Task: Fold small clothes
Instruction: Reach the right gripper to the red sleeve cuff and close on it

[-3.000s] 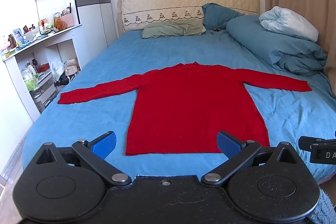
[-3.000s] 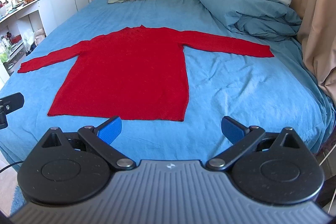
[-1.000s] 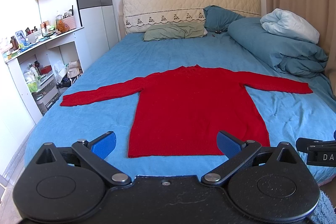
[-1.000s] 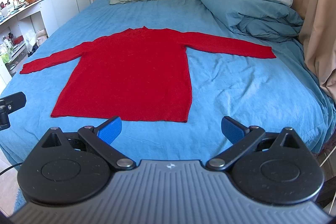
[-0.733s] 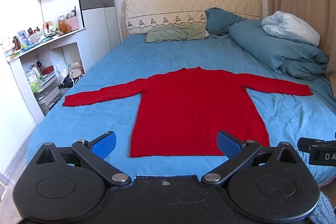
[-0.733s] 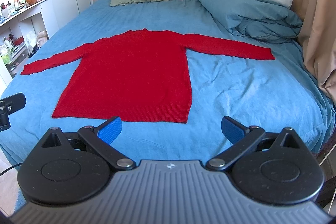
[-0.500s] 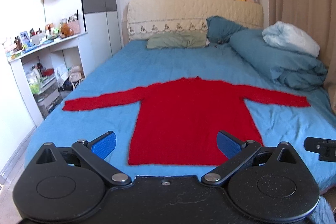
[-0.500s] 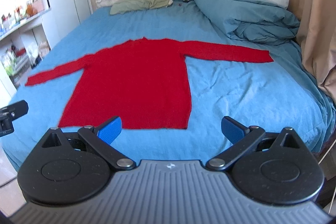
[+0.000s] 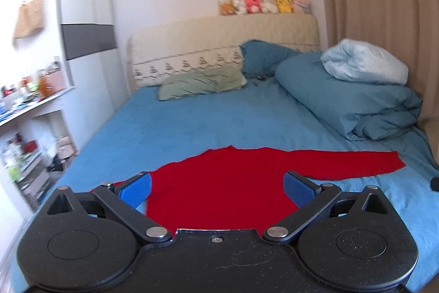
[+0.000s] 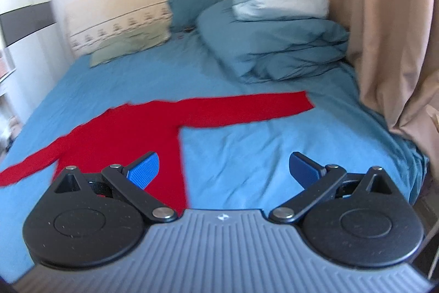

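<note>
A red long-sleeved sweater lies flat on the blue bed sheet, sleeves spread out to both sides. My left gripper hangs open above its body, blue pads wide apart, nothing between them. In the right wrist view the sweater stretches leftward and its right sleeve reaches toward the curtain. My right gripper is open above the bare sheet just right of the sweater's side edge. The sweater's hem is hidden under both grippers.
A folded blue duvet with a pale quilt on top fills the bed's far right. Green pillow and headboard with plush toys stand at the back. Cluttered shelves line the left; a beige curtain hangs right.
Both grippers have moved forward over the bed and tilted up; the sweater now sits lower in view and partly under them. The right gripper has swung toward the right sleeve. Both stay open.
</note>
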Demonstrator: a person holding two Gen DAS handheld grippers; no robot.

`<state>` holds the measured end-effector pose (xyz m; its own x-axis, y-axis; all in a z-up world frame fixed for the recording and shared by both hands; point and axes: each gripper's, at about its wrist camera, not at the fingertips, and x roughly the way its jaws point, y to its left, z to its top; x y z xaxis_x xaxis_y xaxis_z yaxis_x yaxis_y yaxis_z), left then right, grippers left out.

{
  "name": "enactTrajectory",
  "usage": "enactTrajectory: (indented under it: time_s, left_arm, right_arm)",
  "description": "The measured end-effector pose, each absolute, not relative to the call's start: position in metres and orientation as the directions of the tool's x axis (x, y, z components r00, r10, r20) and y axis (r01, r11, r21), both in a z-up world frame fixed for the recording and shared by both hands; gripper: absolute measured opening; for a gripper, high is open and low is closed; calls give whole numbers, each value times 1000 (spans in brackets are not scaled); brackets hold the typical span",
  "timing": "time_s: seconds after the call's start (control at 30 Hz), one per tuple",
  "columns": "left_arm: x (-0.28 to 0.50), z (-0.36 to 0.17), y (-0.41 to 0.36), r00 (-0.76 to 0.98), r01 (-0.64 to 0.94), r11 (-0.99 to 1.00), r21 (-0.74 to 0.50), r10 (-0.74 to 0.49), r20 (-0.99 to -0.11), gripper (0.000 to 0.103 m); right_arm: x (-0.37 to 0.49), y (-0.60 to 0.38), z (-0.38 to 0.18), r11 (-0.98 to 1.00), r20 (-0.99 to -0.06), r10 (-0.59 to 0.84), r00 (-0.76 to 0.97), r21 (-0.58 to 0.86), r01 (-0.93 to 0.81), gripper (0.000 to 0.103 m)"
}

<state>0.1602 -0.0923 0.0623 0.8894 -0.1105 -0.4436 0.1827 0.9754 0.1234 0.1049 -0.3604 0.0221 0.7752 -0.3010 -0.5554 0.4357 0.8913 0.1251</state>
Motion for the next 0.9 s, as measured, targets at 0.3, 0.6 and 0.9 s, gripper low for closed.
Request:
enactTrajectory:
  time_s: [0.3, 0.6, 0.9]
  left_arm:
    - [341, -15, -179, 844, 274, 955, 117, -180, -506, 103]
    - [465, -90, -234, 747, 287, 957, 46, -194, -636, 103]
    - [529, -155, -282, 621, 281, 957, 75, -122, -775, 103]
  right_arm:
    - [241, -482, -75, 795, -553, -445, 704, 119, 595, 103]
    - [326, -559, -173, 712, -532, -522, 667, 160, 684, 103]
    - [378, -622, -226, 617, -620, -556, 553, 138, 775, 103]
